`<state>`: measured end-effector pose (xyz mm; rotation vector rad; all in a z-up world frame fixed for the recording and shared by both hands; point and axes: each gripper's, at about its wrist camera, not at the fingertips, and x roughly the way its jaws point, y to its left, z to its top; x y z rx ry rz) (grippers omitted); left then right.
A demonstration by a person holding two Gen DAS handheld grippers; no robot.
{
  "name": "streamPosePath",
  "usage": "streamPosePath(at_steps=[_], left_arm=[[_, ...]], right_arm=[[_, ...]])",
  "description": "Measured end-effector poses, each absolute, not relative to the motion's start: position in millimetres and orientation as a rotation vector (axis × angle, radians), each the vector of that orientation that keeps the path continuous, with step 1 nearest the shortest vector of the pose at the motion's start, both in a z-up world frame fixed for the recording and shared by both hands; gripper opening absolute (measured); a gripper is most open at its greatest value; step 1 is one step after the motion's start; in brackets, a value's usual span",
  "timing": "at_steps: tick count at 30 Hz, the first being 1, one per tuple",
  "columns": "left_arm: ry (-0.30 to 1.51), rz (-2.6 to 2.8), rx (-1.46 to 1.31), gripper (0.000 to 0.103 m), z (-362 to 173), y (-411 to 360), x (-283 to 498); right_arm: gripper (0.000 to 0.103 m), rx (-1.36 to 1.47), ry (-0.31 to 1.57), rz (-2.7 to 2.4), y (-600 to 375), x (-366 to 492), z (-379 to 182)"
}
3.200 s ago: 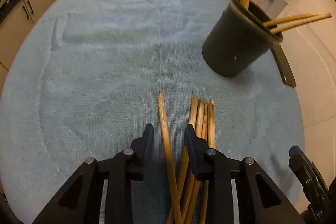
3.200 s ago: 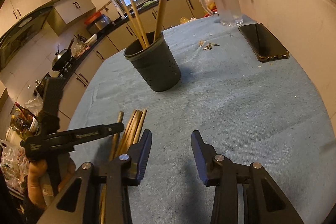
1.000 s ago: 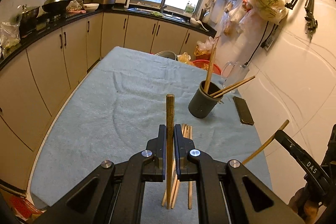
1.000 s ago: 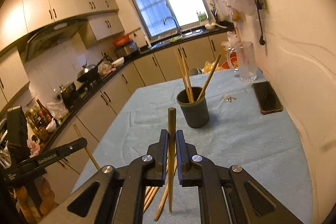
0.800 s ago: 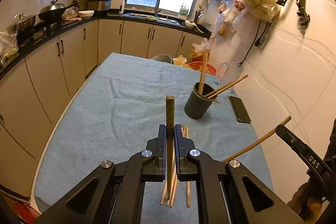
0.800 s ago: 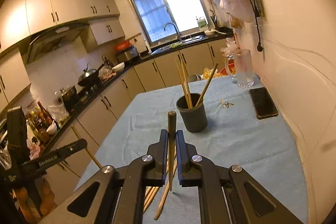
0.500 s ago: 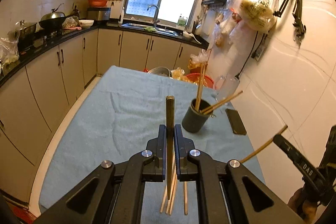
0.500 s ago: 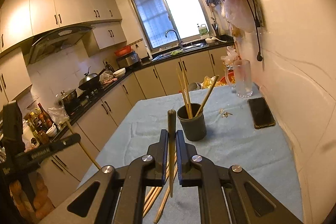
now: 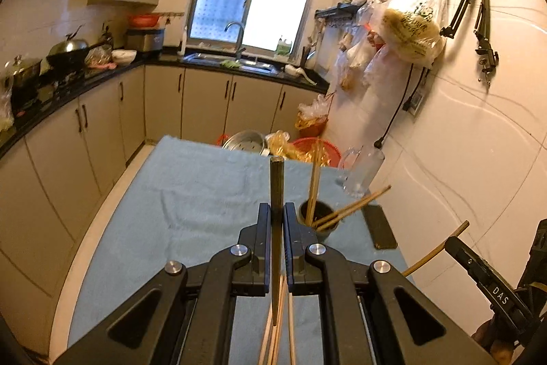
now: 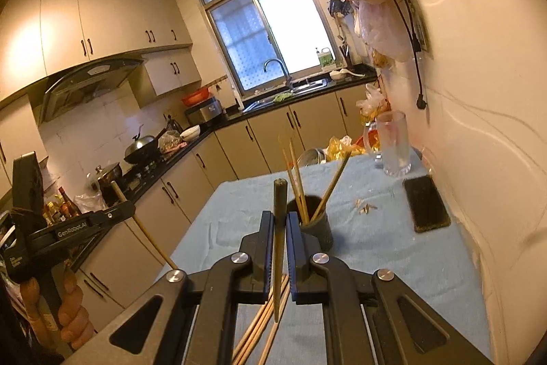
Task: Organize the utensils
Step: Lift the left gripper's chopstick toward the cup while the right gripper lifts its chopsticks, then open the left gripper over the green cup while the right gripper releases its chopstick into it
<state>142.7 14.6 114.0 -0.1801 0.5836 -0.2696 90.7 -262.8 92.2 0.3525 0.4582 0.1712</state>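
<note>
- Chopsticks are what I have in both tools: my left gripper [image 9: 276, 221] is pressed together on one chopstick [image 9: 276, 187], which stands upright between the jaws, its blunt end above them and its thin end hanging below.
- My right gripper [image 10: 280, 224] pinches a second chopstick [image 10: 279, 204] the same way, upright, tip sticking out above the jaws.
- From the right wrist camera I see the left tool off to the left, held in a hand [image 10: 70, 313], with its chopstick slanting down from it.
- From the left wrist camera the right tool shows at the lower right edge, its chopstick slanting up and out.
- Dark utensil cup [image 9: 319, 221] stands on the blue towel [image 9: 205, 194] covering the table, with several chopsticks leaning in it.
- Loose chopsticks [image 10: 263, 330] lie flat on the towel directly below my grippers, nearer to me than the cup.
- Beside the cup, toward the wall, lies a black phone [image 10: 425, 204]; a clear glass mug [image 10: 395, 146] stands farther back.
</note>
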Motion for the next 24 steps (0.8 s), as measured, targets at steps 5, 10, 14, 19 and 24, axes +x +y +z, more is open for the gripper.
streamPosePath(at_steps=[5,10,14,19,24], left_arm=[[0.554,-0.287,-0.150,0.007,129,-2,175],[0.515,-0.299,-0.161,0.007,137,-12,207],[0.518,-0.303,-0.164,0.007,141,-24,230],[0.482,-0.322,-0.159,0.007,145,-40,247],[0.495,-0.342,-0.145,0.007,135,-59,267]], right_arm=[[0.008,0.333,0.425,0.155,-268,113,111],[0.008,0.336,0.389,0.140,-278,141,126],[0.008,0.336,0.372,0.131,-279,164,134],[0.008,0.308,0.341,0.103,-278,189,146],[0.008,0.309,0.365,0.104,-278,213,136]])
